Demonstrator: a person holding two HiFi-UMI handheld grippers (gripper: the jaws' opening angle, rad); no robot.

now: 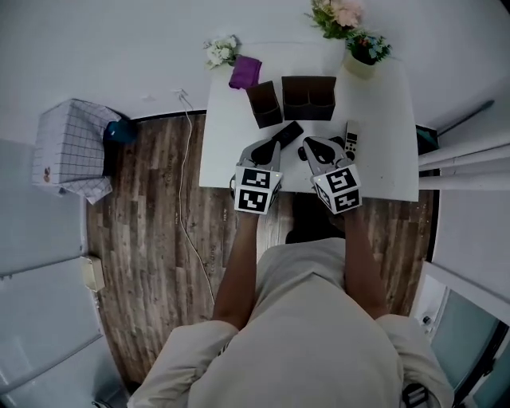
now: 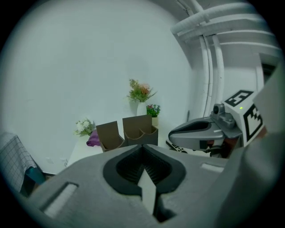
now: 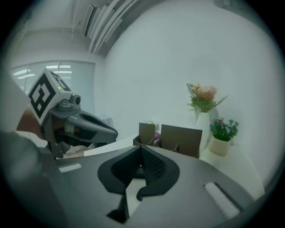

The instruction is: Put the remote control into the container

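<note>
A black remote control (image 1: 288, 132) lies slantwise on the white table (image 1: 382, 151), just in front of a single brown container (image 1: 264, 103) and a double brown container (image 1: 308, 97). A second, lighter remote (image 1: 351, 140) lies further right. My left gripper (image 1: 268, 150) is shut and empty, its tip just left of the black remote. My right gripper (image 1: 307, 148) is shut and empty too, close on the remote's right. The left gripper view shows the shut left gripper (image 2: 143, 148) facing both containers (image 2: 129, 132). The right gripper (image 3: 141, 149) points at the containers (image 3: 178, 139).
A purple cloth (image 1: 245, 72) and white flowers (image 1: 221, 50) sit at the table's far left corner. A vase of flowers (image 1: 336, 14) and a potted plant (image 1: 366, 49) stand at the far right. On the wooden floor at left are a checked basket (image 1: 72, 151) and a cable (image 1: 187, 183).
</note>
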